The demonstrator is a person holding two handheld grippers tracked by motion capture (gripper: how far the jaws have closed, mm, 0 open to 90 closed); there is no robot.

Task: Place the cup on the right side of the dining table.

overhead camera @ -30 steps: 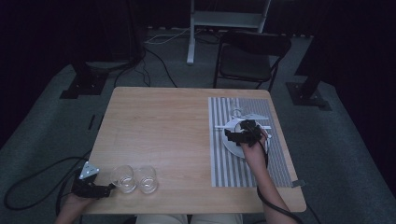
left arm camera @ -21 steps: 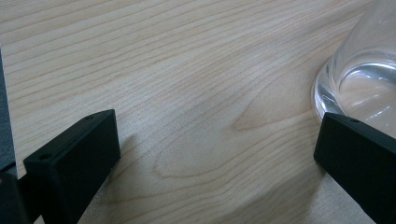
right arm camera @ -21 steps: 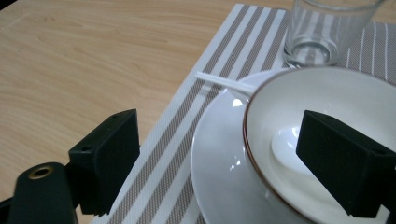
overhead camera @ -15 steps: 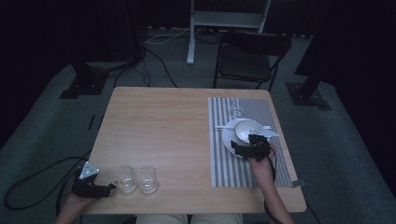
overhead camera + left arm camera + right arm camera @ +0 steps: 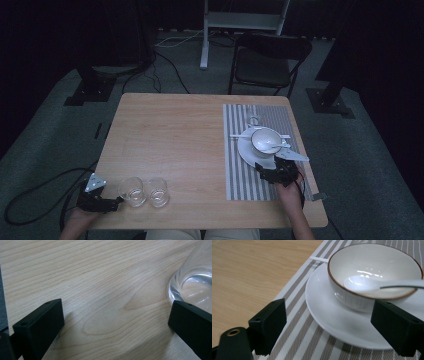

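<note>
Clear glass tumblers [image 5: 145, 191], two, stand at the wooden table's [image 5: 170, 135] near edge; both grippers' jaws gape, left gripper [image 5: 112, 202], right gripper [image 5: 265, 173].

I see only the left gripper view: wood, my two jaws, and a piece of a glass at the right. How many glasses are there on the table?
Observer: Two glasses, side by side near the table's front edge, just right of the left gripper.
Operator: And what is in front of the other hand?
Observer: The right gripper, jaws open, points at a white plate on a striped placemat.
Operator: Is something on the plate?
Observer: A white bowl with a brown rim stands on it, and a white spoon lies inside the bowl.
</note>
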